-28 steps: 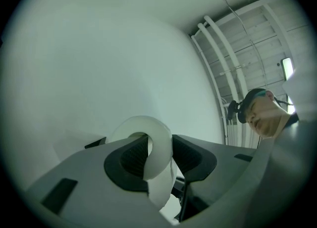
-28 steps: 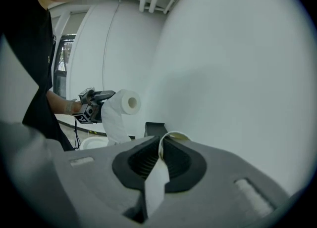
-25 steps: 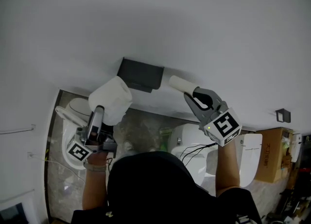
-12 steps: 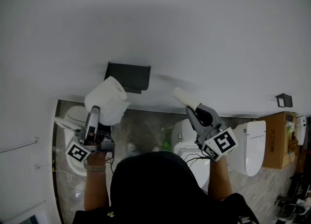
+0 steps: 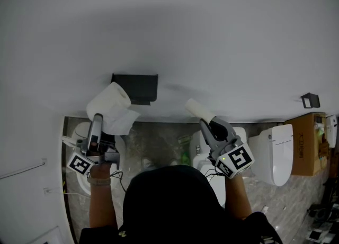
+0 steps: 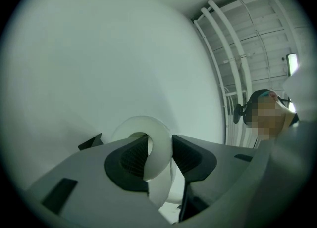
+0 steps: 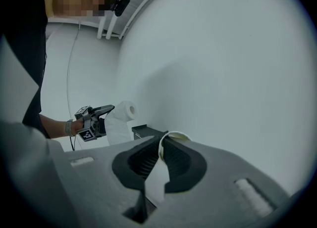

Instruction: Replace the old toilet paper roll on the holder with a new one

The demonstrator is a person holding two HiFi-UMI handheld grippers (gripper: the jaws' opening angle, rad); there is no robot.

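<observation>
**Gripper state.** The left gripper (image 6: 153, 154) is pinched on the full white toilet paper roll (image 6: 148, 140). One jaw sits inside the core hole and the other against the outer wrap. The right gripper (image 7: 162, 157) is pressed nearly together on the thin wall of the slim off-white spent roll tube (image 7: 173, 137), taken at one end.

**Location.** In the head view, the full white toilet paper roll is raised in front of the lower left corner of the dark box-shaped wall holder (image 5: 135, 86). Contact between them cannot be confirmed. The slim off-white spent roll tube is held to the right of the holder, clear of it.

**Handling.**
- The full roll is probably light, soft and compressible. The grip through the core wall is the secure one, since squeezing the outside would dent it.
- A loose tail sheet hangs below the roll and may snag.
- The spent tube is probably very light and crushes easily, so keep the pinch gentle.

**Clearance.**
- The white wall (image 5: 212, 36) is bare above and on both sides of the holder, leaving open approach room.
- The holder's front edge and corners are the only hard obstructions.
- White toilets (image 5: 270, 153) stand below both grippers, so avoid dropping either item
</observation>
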